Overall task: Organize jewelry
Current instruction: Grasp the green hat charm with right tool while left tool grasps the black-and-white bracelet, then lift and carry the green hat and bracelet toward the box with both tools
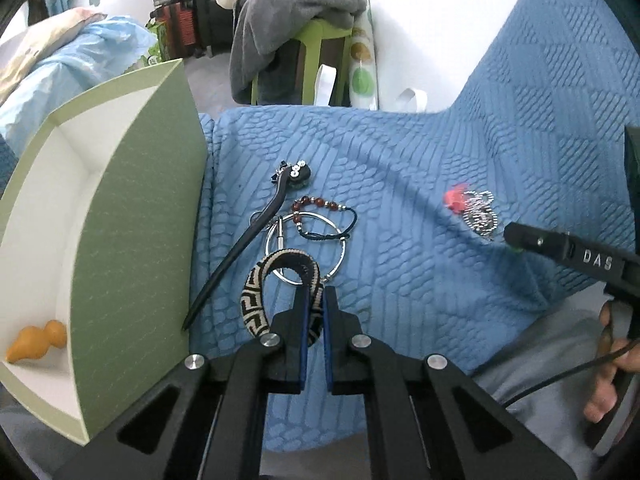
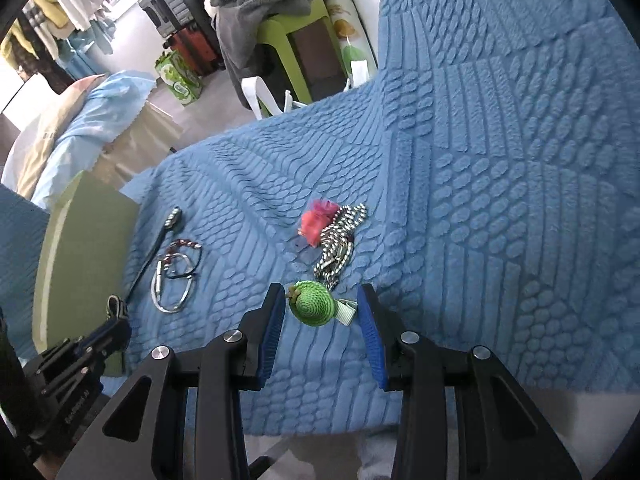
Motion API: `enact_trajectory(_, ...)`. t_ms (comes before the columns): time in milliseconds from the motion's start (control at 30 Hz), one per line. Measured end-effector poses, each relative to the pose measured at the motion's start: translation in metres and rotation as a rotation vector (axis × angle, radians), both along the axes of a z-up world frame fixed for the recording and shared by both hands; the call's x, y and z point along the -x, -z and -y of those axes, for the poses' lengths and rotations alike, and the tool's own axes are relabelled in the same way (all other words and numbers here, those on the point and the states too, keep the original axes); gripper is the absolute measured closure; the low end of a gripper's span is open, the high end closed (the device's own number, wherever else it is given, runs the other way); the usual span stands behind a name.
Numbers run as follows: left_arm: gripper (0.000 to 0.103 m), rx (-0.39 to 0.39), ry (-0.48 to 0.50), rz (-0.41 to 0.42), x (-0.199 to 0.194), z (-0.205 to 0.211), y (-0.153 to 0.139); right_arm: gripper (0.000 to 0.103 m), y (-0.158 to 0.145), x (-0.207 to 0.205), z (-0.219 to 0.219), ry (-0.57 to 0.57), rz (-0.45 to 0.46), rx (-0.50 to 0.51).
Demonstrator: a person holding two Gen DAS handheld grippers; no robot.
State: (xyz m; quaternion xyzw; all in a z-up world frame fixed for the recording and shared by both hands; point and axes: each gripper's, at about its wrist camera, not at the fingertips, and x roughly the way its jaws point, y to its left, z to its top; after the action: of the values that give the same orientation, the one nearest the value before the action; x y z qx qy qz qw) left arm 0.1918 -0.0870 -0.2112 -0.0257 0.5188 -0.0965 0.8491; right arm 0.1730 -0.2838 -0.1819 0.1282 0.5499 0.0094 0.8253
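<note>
The left tongs (image 1: 315,316) pinch the black and cream woven bracelet (image 1: 264,284), just beside the green box (image 1: 132,216). The right tongs (image 2: 322,320) are wide apart around the green woven clip (image 2: 314,304) (on the blue bedspread (image 2: 480,200)).

- Left of the left gripper's (image 1: 314,320) jaws, the tall green wall of the box (image 1: 136,216) blocks sideways travel.
- Ahead of them the hair stick (image 1: 248,236), bead bracelet (image 1: 320,210) and metal ring (image 1: 308,246) crowd the bedspread (image 1: 420,280); to their right is bare quilt.
- Between the right gripper's (image 2: 322,308) spread jaws sits the green hair clip (image 2: 314,304), with a gap on each side.
- Just ahead, the chain (image 2: 338,240) and pink tuft (image 2: 316,220) lie in the way; right of the jaws is bare quilt.
</note>
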Motion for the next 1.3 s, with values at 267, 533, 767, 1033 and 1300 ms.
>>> enact_trajectory(267, 0.1, 0.056, -0.012, 0.041, 0.014, -0.008, -0.03, 0.068, -0.029, 0.016, -0.01, -0.008, 0.046, -0.004)
enact_trajectory(533, 0.1, 0.101, -0.018, 0.081, 0.017, -0.014, -0.07, 0.068, -0.062, 0.018, -0.022, -0.022, 0.097, -0.022)
enact_trajectory(767, 0.099, 0.11, -0.037, 0.124, 0.014, -0.028, -0.115, 0.068, -0.106, 0.011, -0.041, -0.054, 0.173, -0.023)
enact_trajectory(1033, 0.099, 0.096, -0.072, 0.212, 0.015, -0.052, -0.171, 0.068, -0.153, 0.003, -0.062, -0.092, 0.261, -0.029)
enact_trajectory(1300, 0.099, 0.084, -0.099, 0.301, 0.021, -0.078, -0.218, 0.068, -0.191, -0.005, -0.095, -0.143, 0.335, -0.058)
